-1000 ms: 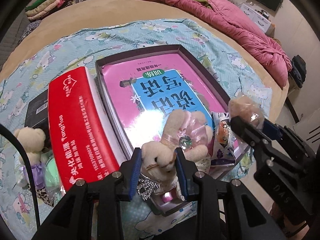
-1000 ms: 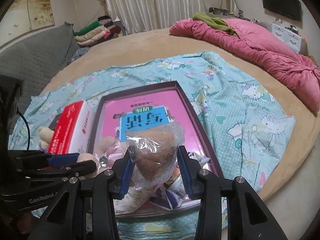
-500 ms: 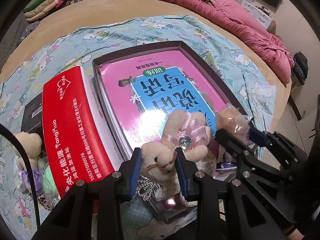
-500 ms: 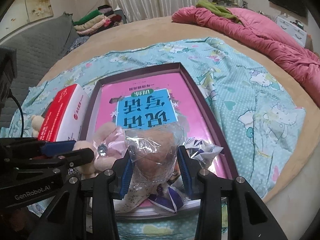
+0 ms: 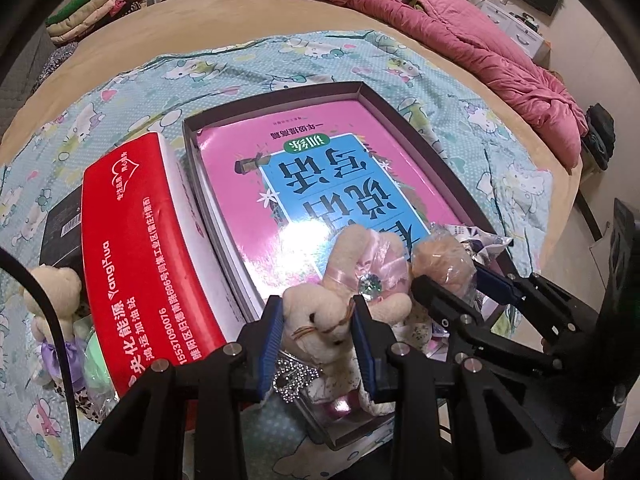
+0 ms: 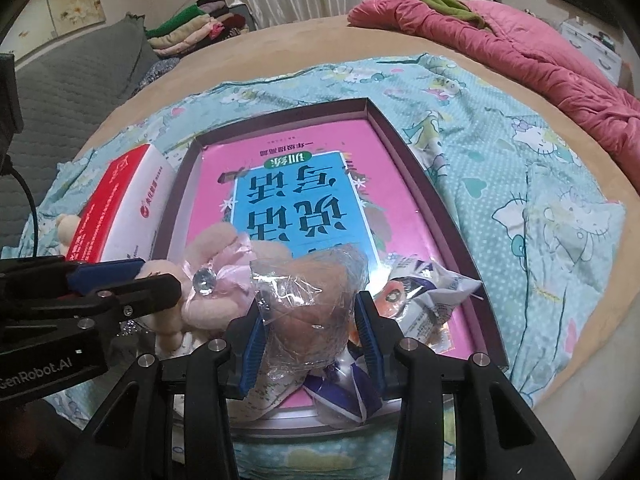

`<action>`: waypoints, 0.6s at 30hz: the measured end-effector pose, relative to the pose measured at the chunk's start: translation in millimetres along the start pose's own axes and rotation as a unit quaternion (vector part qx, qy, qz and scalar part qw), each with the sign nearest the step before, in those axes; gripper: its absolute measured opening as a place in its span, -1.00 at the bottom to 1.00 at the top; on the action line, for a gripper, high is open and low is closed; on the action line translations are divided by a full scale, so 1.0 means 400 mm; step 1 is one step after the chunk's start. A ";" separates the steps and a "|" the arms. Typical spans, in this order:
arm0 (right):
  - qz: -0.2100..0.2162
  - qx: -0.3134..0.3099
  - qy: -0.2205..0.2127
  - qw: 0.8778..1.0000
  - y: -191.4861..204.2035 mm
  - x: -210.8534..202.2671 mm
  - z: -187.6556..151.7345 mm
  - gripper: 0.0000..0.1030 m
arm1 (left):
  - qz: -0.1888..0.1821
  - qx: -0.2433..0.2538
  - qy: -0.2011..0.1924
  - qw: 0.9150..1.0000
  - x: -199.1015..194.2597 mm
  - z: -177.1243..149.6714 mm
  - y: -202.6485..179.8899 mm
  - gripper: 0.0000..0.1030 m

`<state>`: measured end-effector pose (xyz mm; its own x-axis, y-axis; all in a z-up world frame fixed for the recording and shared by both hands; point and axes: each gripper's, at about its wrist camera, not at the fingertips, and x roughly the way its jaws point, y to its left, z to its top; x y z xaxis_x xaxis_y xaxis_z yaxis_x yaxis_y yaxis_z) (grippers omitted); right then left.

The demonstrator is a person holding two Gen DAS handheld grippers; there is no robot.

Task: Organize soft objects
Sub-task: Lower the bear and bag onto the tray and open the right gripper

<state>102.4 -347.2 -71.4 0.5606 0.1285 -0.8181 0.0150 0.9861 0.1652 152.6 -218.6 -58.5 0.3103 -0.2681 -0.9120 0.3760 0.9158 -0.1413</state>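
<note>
The left gripper (image 5: 318,334) is squeezing a cream plush rabbit (image 5: 320,320) by its head, with both blue pads pressing on the toy. The rabbit is lying at the near edge of a shallow dark box (image 5: 420,128), and its pink ears with a shiny gem are resting on the pink book (image 5: 312,160) inside the box. The right gripper (image 6: 308,332) is clamping a brown soft toy wrapped in clear plastic (image 6: 308,292), just beside the rabbit and over the near part of the book. A crumpled snack packet (image 6: 424,296) is lying in the box to the right of it. A red and white carton (image 5: 136,248) is standing just left of the box, and a small bear (image 5: 50,292) is sitting farther left on the blue cartoon sheet (image 6: 540,168).
</note>
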 end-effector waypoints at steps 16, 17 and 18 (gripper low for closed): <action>-0.002 0.002 0.007 1.000 0.000 -0.007 0.000 -0.04 | -0.007 -0.003 0.006 1.000 0.003 -0.004 0.000 -0.30; -0.001 0.003 0.004 1.000 -0.002 -0.013 0.000 0.03 | -0.008 -0.004 0.006 1.000 0.003 -0.004 0.001 -0.30; -0.002 0.005 0.001 1.000 -0.004 -0.020 0.000 0.09 | -0.009 -0.004 0.007 1.000 0.003 -0.004 0.001 -0.30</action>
<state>98.1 -349.7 -64.9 0.5585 0.1252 -0.8200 0.0246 0.9856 0.1673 151.6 -218.1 -60.3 0.2915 -0.2805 -0.9145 0.3749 0.9131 -0.1605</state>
